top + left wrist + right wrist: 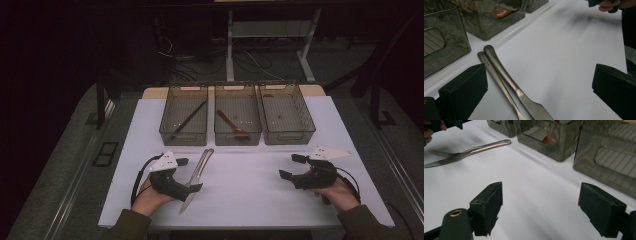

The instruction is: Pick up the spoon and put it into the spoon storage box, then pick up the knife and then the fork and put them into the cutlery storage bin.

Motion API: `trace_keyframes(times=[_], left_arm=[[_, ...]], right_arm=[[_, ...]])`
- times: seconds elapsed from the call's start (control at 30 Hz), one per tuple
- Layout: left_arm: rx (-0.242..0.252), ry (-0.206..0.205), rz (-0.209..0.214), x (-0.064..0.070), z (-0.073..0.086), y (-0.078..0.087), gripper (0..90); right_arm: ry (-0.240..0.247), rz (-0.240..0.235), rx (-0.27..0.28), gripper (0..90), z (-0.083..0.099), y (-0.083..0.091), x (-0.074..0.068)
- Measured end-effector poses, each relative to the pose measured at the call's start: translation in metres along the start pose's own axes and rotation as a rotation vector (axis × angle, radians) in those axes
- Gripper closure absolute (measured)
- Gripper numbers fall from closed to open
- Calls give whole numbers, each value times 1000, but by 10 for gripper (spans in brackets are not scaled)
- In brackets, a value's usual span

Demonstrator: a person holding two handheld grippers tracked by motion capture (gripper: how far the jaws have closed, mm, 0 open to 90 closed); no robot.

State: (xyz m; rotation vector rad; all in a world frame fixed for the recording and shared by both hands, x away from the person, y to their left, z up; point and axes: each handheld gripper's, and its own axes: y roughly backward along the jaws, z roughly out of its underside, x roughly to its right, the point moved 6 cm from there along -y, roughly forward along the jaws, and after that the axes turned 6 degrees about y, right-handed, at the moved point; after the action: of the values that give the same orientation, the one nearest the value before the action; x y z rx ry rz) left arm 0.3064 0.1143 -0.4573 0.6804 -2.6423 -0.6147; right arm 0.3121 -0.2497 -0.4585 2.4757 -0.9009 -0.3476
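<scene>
A steel knife [196, 174] and a steel fork [202, 161] lie side by side on the white table [250, 185], handles toward the bins. My left gripper [190, 174] is open, its jaws on either side of the pair. In the left gripper view the knife [507, 78] and fork [492, 72] lie low between the jaws of the left gripper [539, 85], untouched. My right gripper [289, 166] hovers open at the right with nothing in it. The right gripper view shows that gripper [544, 207] over bare table, the cutlery [474, 149] far off.
Three translucent grey bins stand in a row at the back. The left bin [182, 136] holds a black chopstick [189, 119], the middle bin [237, 137] a brown spoon [232, 125], and the right bin [290, 136] looks empty. Table edges run near both forearms.
</scene>
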Motion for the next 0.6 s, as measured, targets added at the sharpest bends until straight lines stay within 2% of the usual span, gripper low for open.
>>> trace_keyframes(times=[0.27,0.5,0.6], left_arm=[[-2,-3,-2,0,0,0,0],[-12,-4,-18,-3,1,0,0],[-17,2,-32,-5,1,1,22]], right_arm=[[-5,26,-30,183,23,9,-1],[-22,26,-25,179,28,15,-1],[-13,25,-20,179,27,15,-2]])
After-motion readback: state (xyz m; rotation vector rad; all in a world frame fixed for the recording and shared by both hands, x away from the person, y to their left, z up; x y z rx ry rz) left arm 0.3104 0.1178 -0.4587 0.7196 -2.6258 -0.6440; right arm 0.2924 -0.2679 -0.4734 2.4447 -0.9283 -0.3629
